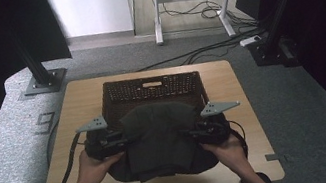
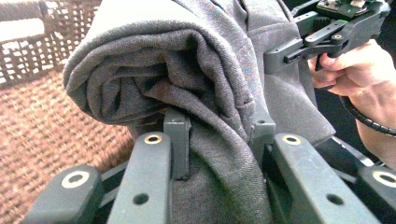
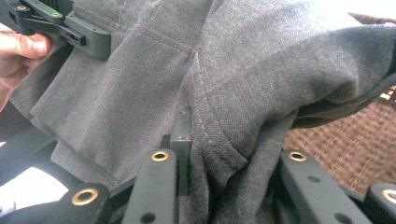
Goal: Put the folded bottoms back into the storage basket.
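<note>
A folded dark grey garment point(image 1: 159, 138) hangs between my two grippers above the near half of the wooden table point(image 1: 82, 101), its far edge over the front rim of a brown wicker basket point(image 1: 151, 91). My left gripper point(image 1: 118, 141) is shut on the garment's left side, and the cloth point(image 2: 187, 84) bunches between its jaws. My right gripper point(image 1: 197, 132) is shut on the right side, with folds of cloth point(image 3: 243, 107) pinched between its jaws. The garment covers both sets of fingertips in the high view.
The wicker basket point(image 2: 42, 140) lies just beyond the garment, and its woven bottom point(image 3: 345, 144) looks bare. Black frame posts point(image 1: 36, 63) stand on the grey carpet at both far sides. A desk with cables point(image 1: 197, 9) is behind.
</note>
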The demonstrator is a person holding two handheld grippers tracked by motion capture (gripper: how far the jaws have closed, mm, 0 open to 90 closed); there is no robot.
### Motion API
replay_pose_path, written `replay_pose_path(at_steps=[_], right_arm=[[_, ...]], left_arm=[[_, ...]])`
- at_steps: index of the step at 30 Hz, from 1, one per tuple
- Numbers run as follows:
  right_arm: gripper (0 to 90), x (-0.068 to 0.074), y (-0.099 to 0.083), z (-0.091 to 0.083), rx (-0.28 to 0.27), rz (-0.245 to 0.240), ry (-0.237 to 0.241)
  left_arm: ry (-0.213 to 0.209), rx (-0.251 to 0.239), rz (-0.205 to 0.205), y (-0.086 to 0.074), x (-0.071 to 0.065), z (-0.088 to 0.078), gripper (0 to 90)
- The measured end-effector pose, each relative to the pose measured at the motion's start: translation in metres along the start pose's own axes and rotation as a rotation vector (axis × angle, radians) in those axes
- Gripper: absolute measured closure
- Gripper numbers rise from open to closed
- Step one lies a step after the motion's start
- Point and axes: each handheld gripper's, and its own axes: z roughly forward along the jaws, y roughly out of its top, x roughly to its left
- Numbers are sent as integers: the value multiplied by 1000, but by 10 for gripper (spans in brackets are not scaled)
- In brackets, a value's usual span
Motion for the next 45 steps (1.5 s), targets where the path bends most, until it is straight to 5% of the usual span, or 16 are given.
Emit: replay_pose_path(at_steps=[15, 26, 38, 45], right_arm=[[684, -24, 51, 5, -44, -38, -48], [685, -48, 76, 22, -68, -67, -106], [685, -82, 82, 58, -34, -49, -162], [684, -100, 73, 82, 17, -13, -182]], left_arm=[[22, -28, 38, 54, 29, 0, 692], [13, -53, 50, 79, 61, 10, 692], [65, -15, 48, 81, 105, 39, 691], [94, 50, 24, 73, 127, 58, 690]])
